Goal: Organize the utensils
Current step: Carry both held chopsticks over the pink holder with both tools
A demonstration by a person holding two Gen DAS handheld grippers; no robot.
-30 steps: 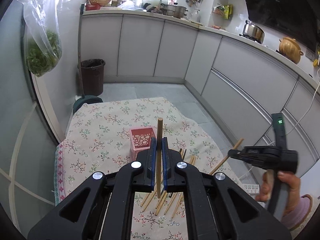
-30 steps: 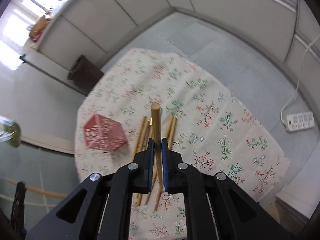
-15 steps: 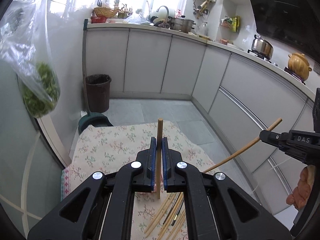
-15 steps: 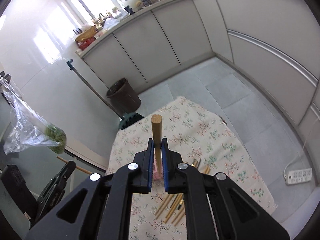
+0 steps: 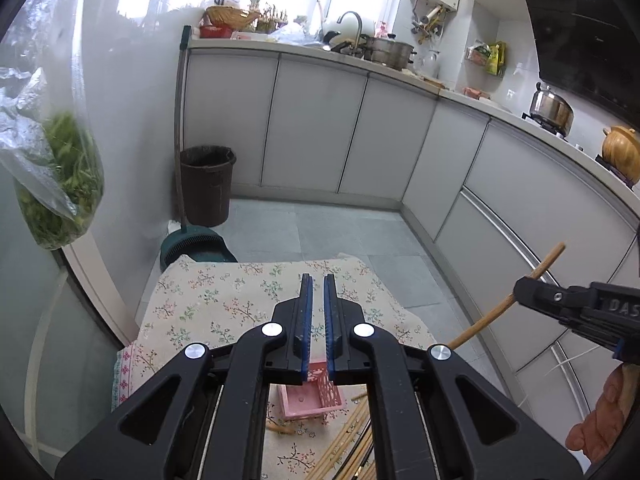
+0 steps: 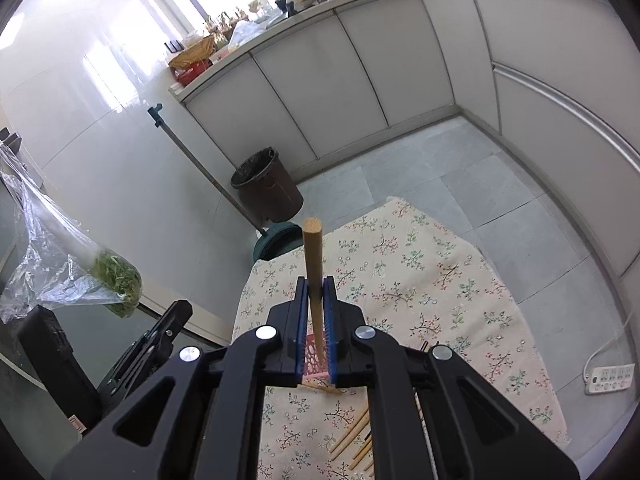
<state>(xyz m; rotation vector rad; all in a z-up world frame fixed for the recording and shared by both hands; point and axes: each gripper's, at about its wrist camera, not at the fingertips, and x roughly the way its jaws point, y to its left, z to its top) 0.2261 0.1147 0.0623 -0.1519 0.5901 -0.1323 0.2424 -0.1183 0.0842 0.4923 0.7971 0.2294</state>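
My left gripper (image 5: 316,280) hangs above the floral tablecloth (image 5: 224,300), its blue pads nearly together with nothing between them. Below it stands a small pink basket (image 5: 308,396); a lone chopstick (image 5: 280,429) lies by its front left corner. Several loose wooden chopsticks (image 5: 344,440) lie on the cloth to the right. My right gripper (image 6: 316,280) is shut on a wooden chopstick (image 6: 312,248) that sticks up past its fingertips. In the left wrist view that right gripper (image 5: 536,292) hovers at the right edge with the chopstick (image 5: 500,312) slanting through it.
A dark waste bin (image 5: 206,184) and a green dustpan (image 5: 196,244) stand on the floor beyond the table. A plastic bag of greens (image 5: 60,184) hangs at the left. White cabinets curve round the room. A power strip (image 6: 608,376) lies on the floor to the right.
The chopstick that stood between my left gripper's pads is gone from them. Both grippers have risen, and the pink basket now shows low under their fingers.
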